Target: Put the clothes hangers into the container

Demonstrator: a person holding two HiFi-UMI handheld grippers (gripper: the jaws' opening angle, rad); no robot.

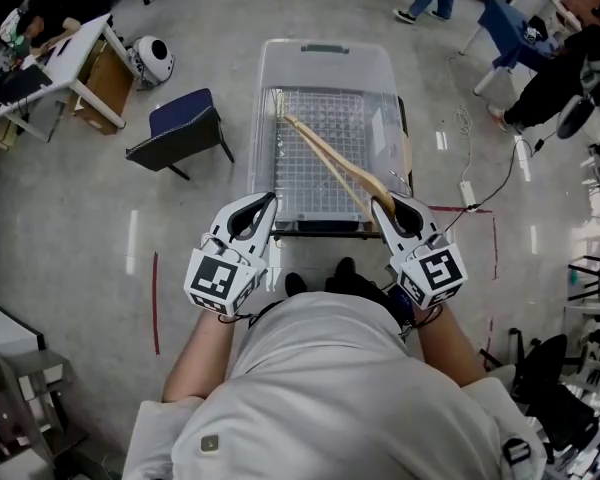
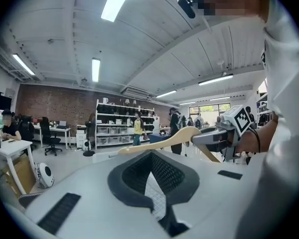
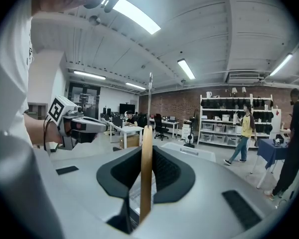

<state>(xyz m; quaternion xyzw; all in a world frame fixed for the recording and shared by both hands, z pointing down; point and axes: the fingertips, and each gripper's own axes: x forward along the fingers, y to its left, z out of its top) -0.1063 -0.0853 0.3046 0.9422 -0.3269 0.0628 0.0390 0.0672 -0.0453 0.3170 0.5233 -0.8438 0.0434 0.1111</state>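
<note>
wooden hanger (image 1: pixel 328 155) | right gripper (image 1: pixel 384 206) clamped on its end, above container (image 1: pixel 270 68) | left gripper (image 1: pixel 271 201) closed, empty

The person in the white shirt is standing over a clear container (image 1: pixel 325 68), gripping a wooden hanger (image 1: pixel 332 160) in the right gripper (image 1: pixel 385 206); the hanger is slanting across the wire grid (image 1: pixel 305 173). The left gripper (image 1: pixel 269 200) is hovering at the container's near edge, carrying nothing
</note>
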